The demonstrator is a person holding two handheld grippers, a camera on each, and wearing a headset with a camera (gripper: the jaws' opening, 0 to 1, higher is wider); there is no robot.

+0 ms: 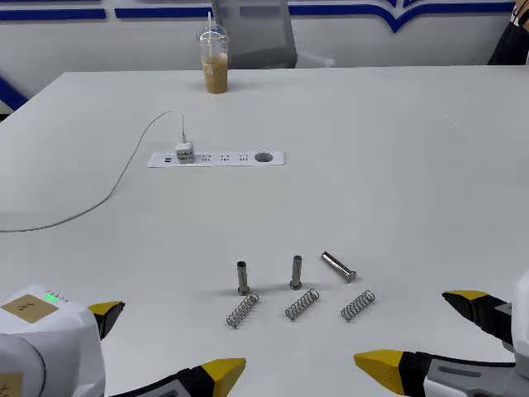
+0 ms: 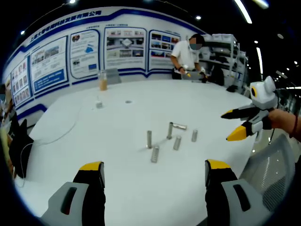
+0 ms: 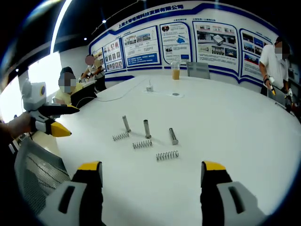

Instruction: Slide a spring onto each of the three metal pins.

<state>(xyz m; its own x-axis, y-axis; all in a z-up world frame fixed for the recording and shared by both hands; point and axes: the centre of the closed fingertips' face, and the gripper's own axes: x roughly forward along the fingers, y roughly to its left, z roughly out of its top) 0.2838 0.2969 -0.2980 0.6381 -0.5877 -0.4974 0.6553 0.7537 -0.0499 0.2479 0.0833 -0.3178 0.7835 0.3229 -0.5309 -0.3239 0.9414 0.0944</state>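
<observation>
White counter (image 1: pixel 397 165), large, mostly bare. Three pins in row near front: left pin (image 1: pixel 242 277) and middle pin (image 1: pixel 296 271) upright, right pin (image 1: pixel 338 266) lying flat. Left spring (image 1: pixel 242 309), middle spring (image 1: pixel 302 303), right spring (image 1: pixel 357 304) lying loose just in front, one per pin, none on pin. Left tongs (image 1: pixel 169 339) nearer, left of row; right tongs (image 1: pixel 413 329) nearer, right of row. Both wide apart, holding nothing, clear of parts. Power strip (image 1: pixel 216 158) and cup (image 1: pixel 215 62) farther back.

Bright, even overhead lighting; table (image 1: pixel 372 165) shadows faint. Head view sharp. Gripper views bend strongly at edges, ceiling strips (image 2: pixel 244 9) glaring.
</observation>
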